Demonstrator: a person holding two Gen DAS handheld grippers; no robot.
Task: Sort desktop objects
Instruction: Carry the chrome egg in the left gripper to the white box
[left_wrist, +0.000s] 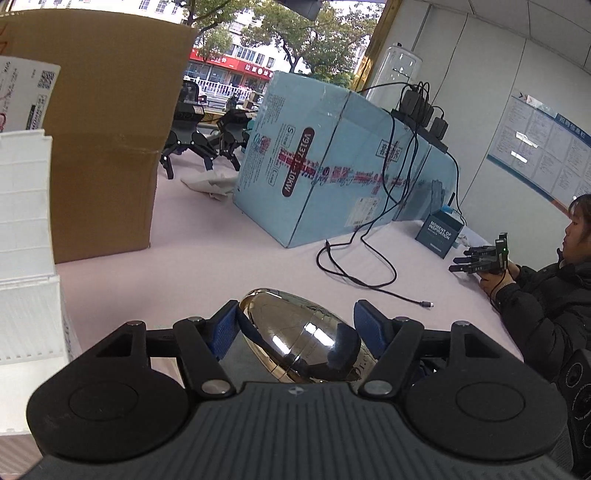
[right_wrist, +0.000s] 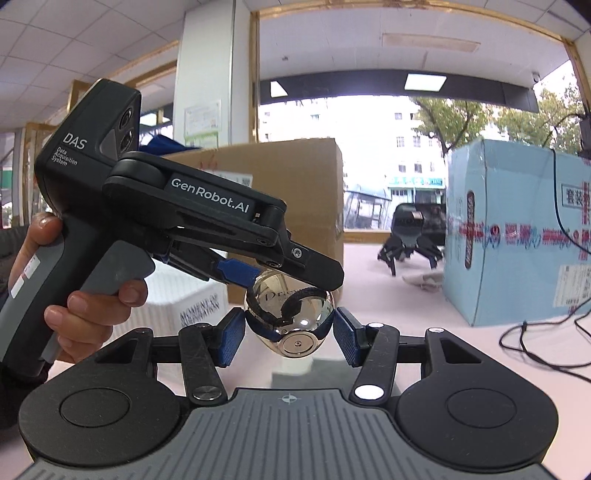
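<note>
I see a shiny gold egg-shaped object (left_wrist: 301, 338) with dark lettering, mirroring the room. My left hand-held gripper (left_wrist: 295, 325) is black with a grey ribbed body and blue textured pads (left_wrist: 221, 330); the right hand-held gripper (right_wrist: 290, 330) has the same colours. The worktop (left_wrist: 229, 258) is pale pink. On it stand a plain brown cardboard box (left_wrist: 107, 147), a light blue box (left_wrist: 325, 158) crossed by red-printed tape, a white ribbed container (left_wrist: 24, 243), and black cables (left_wrist: 354, 266).
</note>
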